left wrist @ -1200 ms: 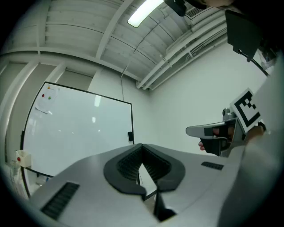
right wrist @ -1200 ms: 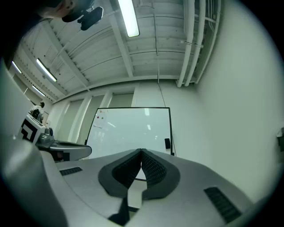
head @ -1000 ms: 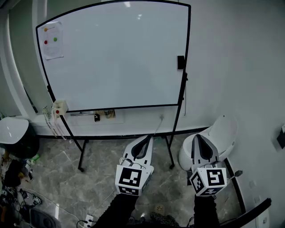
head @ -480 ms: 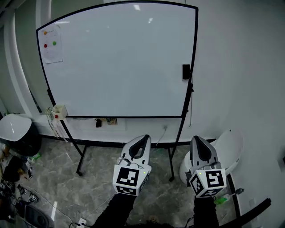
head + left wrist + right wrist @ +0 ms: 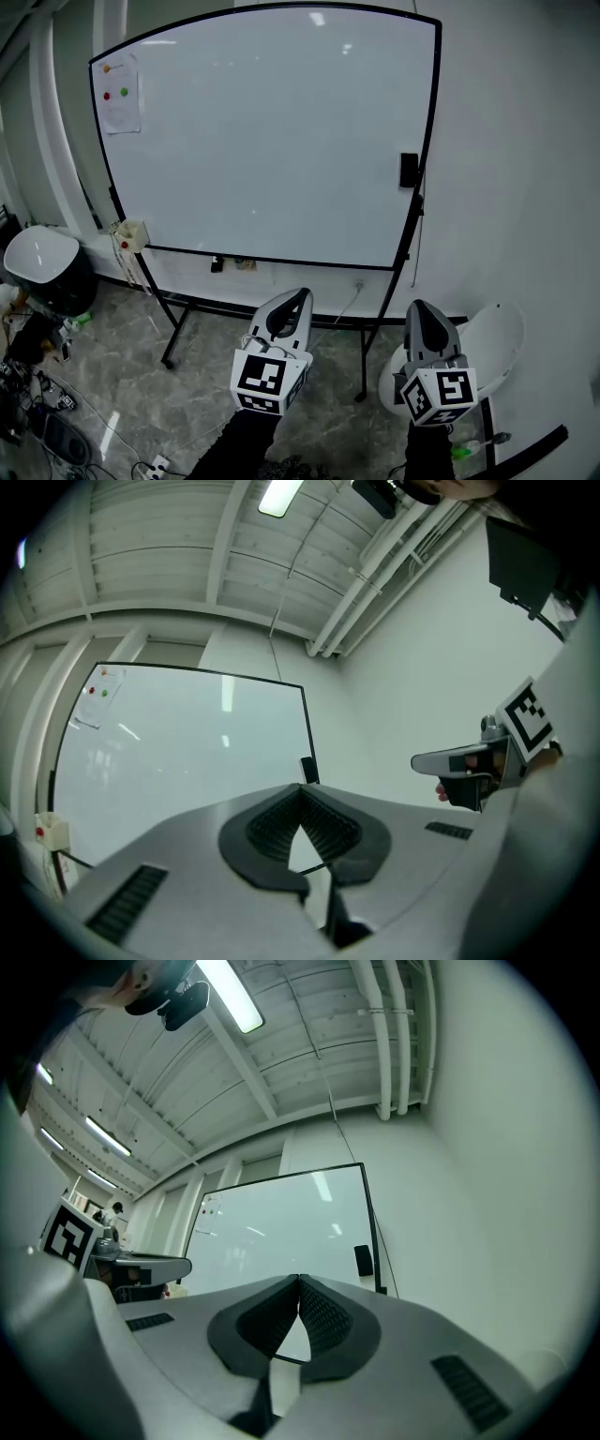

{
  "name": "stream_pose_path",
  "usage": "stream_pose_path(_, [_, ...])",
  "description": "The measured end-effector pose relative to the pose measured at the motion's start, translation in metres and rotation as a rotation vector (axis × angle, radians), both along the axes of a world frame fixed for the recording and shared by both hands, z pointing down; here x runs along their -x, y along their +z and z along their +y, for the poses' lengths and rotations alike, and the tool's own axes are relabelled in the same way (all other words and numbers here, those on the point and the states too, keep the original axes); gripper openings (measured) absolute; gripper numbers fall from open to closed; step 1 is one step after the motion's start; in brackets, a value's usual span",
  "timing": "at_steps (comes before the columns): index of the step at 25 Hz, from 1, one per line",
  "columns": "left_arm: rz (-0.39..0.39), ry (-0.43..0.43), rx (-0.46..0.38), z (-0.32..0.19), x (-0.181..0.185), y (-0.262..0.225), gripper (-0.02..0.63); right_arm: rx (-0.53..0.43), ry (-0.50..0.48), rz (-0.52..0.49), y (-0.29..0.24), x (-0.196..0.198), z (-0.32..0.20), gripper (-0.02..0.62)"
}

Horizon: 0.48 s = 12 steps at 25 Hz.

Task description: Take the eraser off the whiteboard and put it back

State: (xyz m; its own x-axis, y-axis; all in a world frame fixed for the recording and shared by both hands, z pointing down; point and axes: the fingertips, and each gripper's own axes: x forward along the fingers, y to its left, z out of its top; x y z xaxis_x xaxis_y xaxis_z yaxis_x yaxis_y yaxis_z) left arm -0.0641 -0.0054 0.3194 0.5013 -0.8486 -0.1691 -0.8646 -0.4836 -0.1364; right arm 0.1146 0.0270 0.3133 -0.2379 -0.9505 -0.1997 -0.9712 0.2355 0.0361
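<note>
Approach step: eraser (image 5: 409,171) on whiteboard's (image 5: 262,141) right edge, untouched; left gripper (image 5: 300,296) and right gripper (image 5: 419,307) low, well apart from it, jaws pressed together, empty; next, probably spread right jaws and reach the eraser.

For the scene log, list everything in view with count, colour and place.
whiteboard: one, white with a black frame, on a stand by the wall
eraser: one, black, on the whiteboard's right edge
paper sheet: one, white, whiteboard's top left corner
small box: one, cream, whiteboard's lower left corner
left bin: one, black with a white lid, floor
right bin: one, white, floor
cables: several, dark, floor, lower left
left gripper: one, white, shut, empty
right gripper: one, white, shut, empty
</note>
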Motion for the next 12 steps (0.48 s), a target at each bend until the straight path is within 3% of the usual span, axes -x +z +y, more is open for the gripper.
stream_pose_path(12, [-0.012, 0.045, -0.026, -0.086, -0.014, -0.003, 0.006, 0.011, 0.063, -0.002, 0.009, -0.015, -0.077, 0.009])
